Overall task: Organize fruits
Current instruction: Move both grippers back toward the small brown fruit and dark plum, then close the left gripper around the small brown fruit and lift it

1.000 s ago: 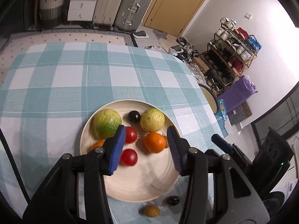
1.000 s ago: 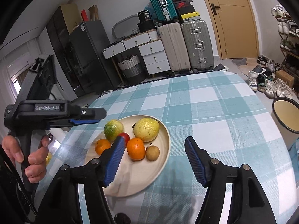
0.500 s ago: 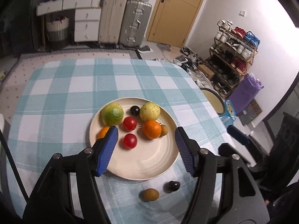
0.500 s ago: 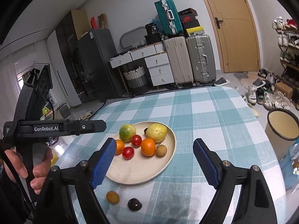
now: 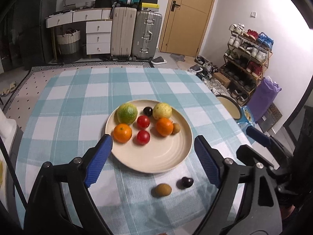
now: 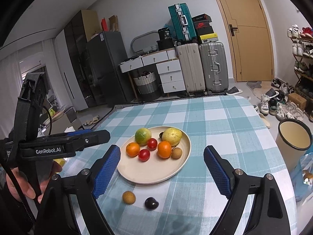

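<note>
Claws (image 5: 152,156) farther above checked tablecloth (image 5: 78,98)

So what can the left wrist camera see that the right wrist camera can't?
Only the left wrist camera shows the purple bag by the shoe rack.

Only the right wrist camera shows the person's hand holding the left gripper's black handle, and the dark fridge.

Both show the plate of fruit on the checked tablecloth, with a small brown fruit and a dark plum lying on the cloth in front of it. Both the left gripper and the right gripper are open and empty.
</note>
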`<state>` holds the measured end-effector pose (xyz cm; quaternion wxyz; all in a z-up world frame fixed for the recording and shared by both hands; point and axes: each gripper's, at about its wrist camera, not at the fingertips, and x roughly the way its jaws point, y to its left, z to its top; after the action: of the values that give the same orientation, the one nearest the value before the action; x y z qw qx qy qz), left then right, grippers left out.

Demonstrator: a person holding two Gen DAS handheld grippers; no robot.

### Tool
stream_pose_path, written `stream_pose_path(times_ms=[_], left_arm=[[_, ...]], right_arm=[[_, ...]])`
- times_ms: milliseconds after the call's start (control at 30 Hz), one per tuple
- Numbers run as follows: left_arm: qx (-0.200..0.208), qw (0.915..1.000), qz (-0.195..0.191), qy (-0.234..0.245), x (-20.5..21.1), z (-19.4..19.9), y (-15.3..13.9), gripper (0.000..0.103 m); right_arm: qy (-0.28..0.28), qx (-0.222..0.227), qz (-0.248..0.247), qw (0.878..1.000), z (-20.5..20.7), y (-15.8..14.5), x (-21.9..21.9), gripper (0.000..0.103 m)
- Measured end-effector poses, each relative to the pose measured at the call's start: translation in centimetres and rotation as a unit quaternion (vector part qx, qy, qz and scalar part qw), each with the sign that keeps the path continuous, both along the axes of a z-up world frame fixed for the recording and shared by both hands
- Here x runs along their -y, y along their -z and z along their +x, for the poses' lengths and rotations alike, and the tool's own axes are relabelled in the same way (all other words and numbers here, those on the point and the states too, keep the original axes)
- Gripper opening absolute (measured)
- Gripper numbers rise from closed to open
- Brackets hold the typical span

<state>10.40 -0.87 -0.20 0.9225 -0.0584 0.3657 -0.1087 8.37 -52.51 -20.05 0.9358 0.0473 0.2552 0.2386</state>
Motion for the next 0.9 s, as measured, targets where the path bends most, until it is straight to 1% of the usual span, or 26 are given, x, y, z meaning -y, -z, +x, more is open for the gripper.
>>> stream_pose_path(times_ms=[33,133,167,200,367,567,767,900], left_arm=[[-0.003,1.0000,0.000,-0.003,-0.1,-0.3,0.3,0.086],[-0.013,0.9998,-0.003,-0.011,-0.3,-0.9,1.1,0.094],[-0.016,0.9998,-0.003,-0.015,-0.5,-1.1,1.4,0.099],[-0.018,0.9997,-0.002,-0.018,-0.5,-1.4,1.7,0.102],[-0.020,0.9994,-0.001,-0.028,-1.2,-2.8,3.2,0.102],[-0.059,0.9978,0.001,-0.032,-1.4,-3.3,6.3,0.102],[-0.075,0.9968,0.003,-0.027,-1.1,-3.9,8.3,0.102],[-0.084,0.9962,0.013,-0.019,-0.5,-3.7,9.3,0.102]], right_arm=[[-0.001,0.000,-0.001,1.000,-0.2,0.1,0.0,0.093],[-0.005,0.004,-0.005,1.000,-1.0,0.3,-0.1,0.095],[-0.006,0.006,-0.006,1.000,-1.3,0.4,-0.1,0.096],[-0.008,0.006,-0.008,1.000,-1.6,0.6,-0.2,0.096],[-0.007,-0.004,-0.013,1.000,-2.3,1.7,-0.3,0.097],[-0.001,-0.019,-0.019,1.000,-2.8,3.0,-0.2,0.099],[0.002,-0.028,-0.027,0.999,-2.9,4.1,-0.1,0.100],[0.001,-0.036,-0.031,0.999,-2.9,4.8,0.0,0.100]])
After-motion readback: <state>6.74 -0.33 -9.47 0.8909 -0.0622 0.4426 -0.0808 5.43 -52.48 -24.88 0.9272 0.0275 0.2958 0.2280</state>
